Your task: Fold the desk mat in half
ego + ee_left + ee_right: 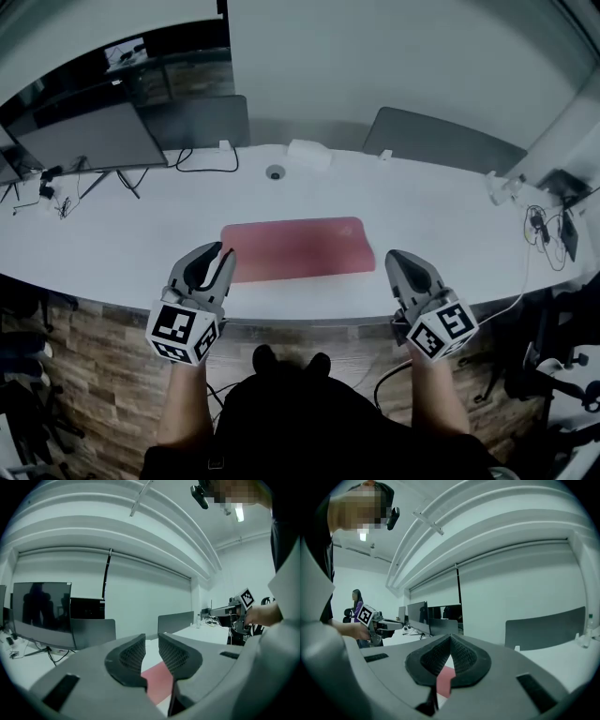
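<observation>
Currently the desk mat (298, 248), a red-pink one, lies flat on the white desk (441, 216) as a long rectangle. It is close to the near edge of the desk and about in the middle of its width. Whether it is one layer or two I cannot tell.

The left gripper (223, 251) is at the near left corner of the mat. Its jaws stand a little apart and nothing is between them; in the left gripper view only a piece of the red mat shows through the gap, lower down on the desk. The right gripper (392, 255) is just beside the right end of the mat, over the near edge of the desk. Its jaws are closed with the tips together, and they hold nothing; in the right gripper view a bit of the mat shows under the tips. Both grippers point almost level over the desk, and the person's forearms come up to them from below in the head view.

Further back on the desk are a small round grommet (275, 172) and a white box (309, 153). A dark monitor (89, 136) stands at the far left with cables (202, 161) near it. Behind the desk stand two grey chair backs (441, 141), and more cables (539, 225) lie at the right end.
</observation>
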`<state>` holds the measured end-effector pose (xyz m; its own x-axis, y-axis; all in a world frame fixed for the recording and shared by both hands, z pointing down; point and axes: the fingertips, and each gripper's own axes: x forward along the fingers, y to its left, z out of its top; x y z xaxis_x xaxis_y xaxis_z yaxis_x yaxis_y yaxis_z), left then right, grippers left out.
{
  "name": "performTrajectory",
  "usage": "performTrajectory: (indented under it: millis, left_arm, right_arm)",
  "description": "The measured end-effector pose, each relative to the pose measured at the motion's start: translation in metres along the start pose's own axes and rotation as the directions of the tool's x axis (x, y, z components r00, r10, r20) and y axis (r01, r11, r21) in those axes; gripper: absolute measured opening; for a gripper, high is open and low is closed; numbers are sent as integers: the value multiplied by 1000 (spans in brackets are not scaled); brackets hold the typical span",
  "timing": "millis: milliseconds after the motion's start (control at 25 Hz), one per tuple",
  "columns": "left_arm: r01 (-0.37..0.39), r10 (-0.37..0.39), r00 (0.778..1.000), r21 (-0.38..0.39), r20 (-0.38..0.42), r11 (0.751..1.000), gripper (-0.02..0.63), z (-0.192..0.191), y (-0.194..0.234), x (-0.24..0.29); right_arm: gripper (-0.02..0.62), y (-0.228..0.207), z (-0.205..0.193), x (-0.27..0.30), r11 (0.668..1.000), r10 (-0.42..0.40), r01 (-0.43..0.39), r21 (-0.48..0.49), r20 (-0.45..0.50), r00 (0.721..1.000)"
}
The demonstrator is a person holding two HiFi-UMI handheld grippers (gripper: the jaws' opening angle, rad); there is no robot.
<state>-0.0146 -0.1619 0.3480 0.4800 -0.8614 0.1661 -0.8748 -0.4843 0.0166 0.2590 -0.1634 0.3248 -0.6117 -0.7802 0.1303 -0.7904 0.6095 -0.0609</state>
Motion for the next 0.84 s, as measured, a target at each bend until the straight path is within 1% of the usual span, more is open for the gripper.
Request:
performTrajectory:
  millis: [120,280,360,600,840]
  left_arm:
    - [-18,18,999,5,-26,1000,91,1,-3,-2]
    - [-19,21,999,58,-48,998,91,6,-11,-3]
    - [-11,15,998,68,-60,998,91,5,-15,-4]
    - [12,-8,996,51,-88,999,91,-5,-19,-9]
    - [16,-11,994,45,-109,999,91,-12,-16,-11]
  right_arm:
    - [0,-3,0,0,1000,1,-1,-7,13,1000]
    - [0,-5,-1,-1,1000,11,-11,12,24,1000]
    - [0,-2,-5,1,999,25,-26,21,18,1000]
    - [0,3,-8,-1,999,36,-36,29,8,999]
    - [0,3,-19,-4,996,38,-38,78,-5,999]
